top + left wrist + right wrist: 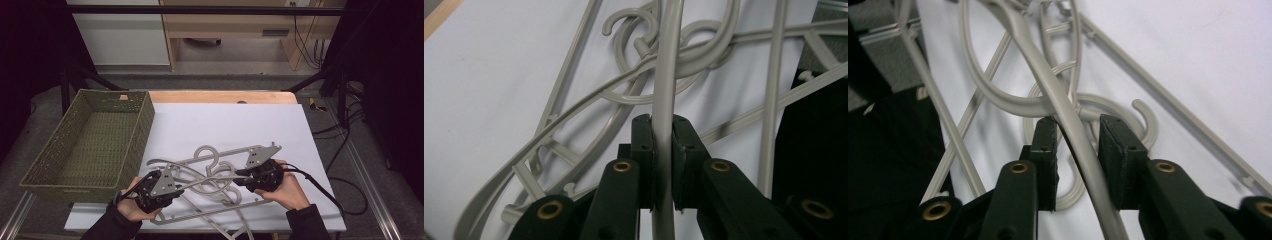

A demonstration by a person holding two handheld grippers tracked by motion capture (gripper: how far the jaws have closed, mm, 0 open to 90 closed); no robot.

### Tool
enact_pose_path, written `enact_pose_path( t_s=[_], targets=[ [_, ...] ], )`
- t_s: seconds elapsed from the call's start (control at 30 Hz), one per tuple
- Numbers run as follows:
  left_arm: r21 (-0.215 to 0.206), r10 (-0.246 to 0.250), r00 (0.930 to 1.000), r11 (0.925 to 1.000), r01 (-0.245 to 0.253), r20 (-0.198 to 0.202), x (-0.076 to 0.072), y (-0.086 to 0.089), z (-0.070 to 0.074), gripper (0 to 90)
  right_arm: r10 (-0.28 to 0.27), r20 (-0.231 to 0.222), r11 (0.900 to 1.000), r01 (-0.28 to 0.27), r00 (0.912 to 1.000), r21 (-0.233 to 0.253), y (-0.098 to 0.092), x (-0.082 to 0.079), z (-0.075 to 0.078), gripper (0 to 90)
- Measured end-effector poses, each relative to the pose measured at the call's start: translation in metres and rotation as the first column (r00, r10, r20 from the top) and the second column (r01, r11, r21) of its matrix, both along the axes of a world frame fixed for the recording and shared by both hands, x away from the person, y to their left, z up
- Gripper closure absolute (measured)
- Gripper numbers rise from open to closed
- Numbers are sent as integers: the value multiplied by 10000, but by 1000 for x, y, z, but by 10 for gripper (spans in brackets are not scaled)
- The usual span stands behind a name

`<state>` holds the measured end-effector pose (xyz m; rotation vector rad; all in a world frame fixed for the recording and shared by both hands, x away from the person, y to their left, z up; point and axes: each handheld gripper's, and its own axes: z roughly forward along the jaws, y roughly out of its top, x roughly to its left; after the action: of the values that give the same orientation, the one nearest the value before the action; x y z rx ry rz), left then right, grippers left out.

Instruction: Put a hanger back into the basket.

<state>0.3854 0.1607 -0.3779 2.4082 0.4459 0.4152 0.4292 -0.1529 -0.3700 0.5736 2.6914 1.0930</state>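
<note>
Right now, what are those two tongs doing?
Left tongs: closed on a grey hanger.
Right tongs: open around a hanger arm, not clamped.

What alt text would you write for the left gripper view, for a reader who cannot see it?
The left gripper has its two black fingers closed on a grey plastic hanger arm that runs up between them. Beyond it, more grey hangers lie tangled, hooks overlapping, on a white sheet.

My left tongs (176,186) and right tongs (239,176) are black with brass screws, grey plates, trailing cables; my sleeves (112,226) are dark.
</note>
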Motion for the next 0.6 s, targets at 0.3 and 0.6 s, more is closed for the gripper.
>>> enact_pose_path(
  t_s=[0.3,0.6],
  targets=[
    [-348,1029,9947,9941,-1026,76,1,5,4,826,-1320,882,9743,1129,9873,1948,-26,-3,11,527],
    [-955,2081,9781,9738,-2064,82,6,17,6,826,-2982,705,8869,2490,9519,3892,-66,-16,3,350]
  ],
)
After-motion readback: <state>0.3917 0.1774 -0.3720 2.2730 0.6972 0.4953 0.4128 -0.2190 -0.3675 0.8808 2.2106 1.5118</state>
